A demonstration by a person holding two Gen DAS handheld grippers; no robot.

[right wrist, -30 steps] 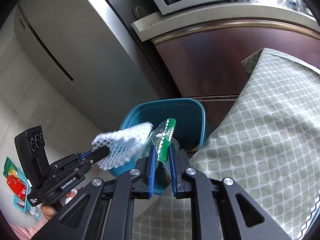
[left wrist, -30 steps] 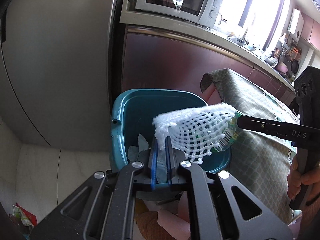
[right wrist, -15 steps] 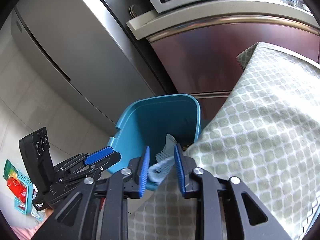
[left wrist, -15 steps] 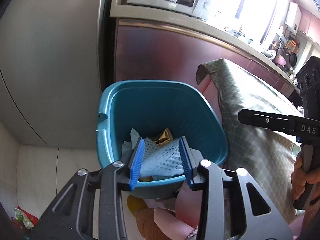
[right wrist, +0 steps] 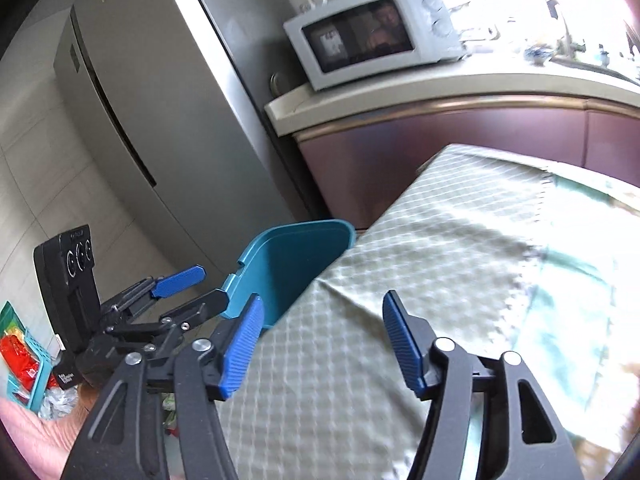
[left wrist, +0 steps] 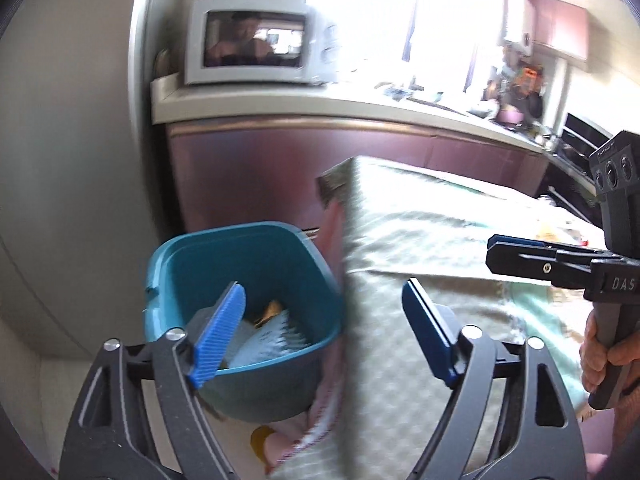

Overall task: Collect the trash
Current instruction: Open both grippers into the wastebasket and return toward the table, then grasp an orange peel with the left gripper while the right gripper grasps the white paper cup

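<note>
A teal trash bin (left wrist: 256, 264) stands beside the cloth-covered table (left wrist: 432, 232); it also shows in the right wrist view (right wrist: 296, 256). Inside it lie a white foam net (left wrist: 272, 340) and a gold wrapper (left wrist: 271, 309). My left gripper (left wrist: 324, 328) is wide open and empty, above the bin's near right rim. My right gripper (right wrist: 320, 340) is wide open and empty over the table's corner. The left gripper (right wrist: 188, 290) shows open in the right wrist view. The right gripper (left wrist: 520, 256) shows at the right in the left wrist view.
A grey fridge (right wrist: 132, 120) stands behind the bin. A white microwave (left wrist: 256, 42) sits on the counter (right wrist: 440, 92) above maroon cabinets (left wrist: 280, 168). A small teal basket with red packets (right wrist: 20, 356) lies on the floor at left.
Both grippers opened wide and let the white net and the green wrapper drop into the bin. Both then pulled up and to the right, toward the table.
</note>
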